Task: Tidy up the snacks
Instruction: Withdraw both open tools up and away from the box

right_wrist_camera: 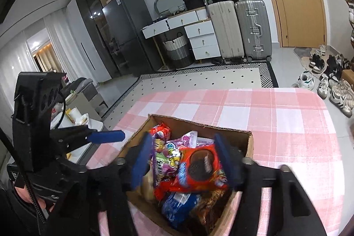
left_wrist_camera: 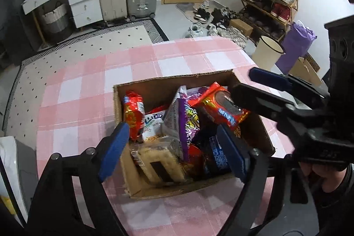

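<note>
Left gripper (left_wrist_camera: 170, 152) hangs spread wide over the near end of the cardboard box (left_wrist_camera: 154, 87), gripping nothing. Inside, left to right: a red packet (left_wrist_camera: 132, 116), a rice cracker pack (left_wrist_camera: 161, 160), a purple bag (left_wrist_camera: 188, 123), a blue pack (left_wrist_camera: 215, 156). Then the right gripper (right_wrist_camera: 184, 158), jaws apart either side of the red cookie pack (right_wrist_camera: 201, 167) on top, whether touching I can't tell. Snacks all sit jumbled in the box on the checked tablecloth (left_wrist_camera: 88, 92); none lies outside, so this fits gathering nearly done or sorting-out ahead.

Right gripper (right_wrist_camera: 185, 159) fingers motion-blurred; cardboard box (right_wrist_camera: 230, 217) near corner cut off.
</note>
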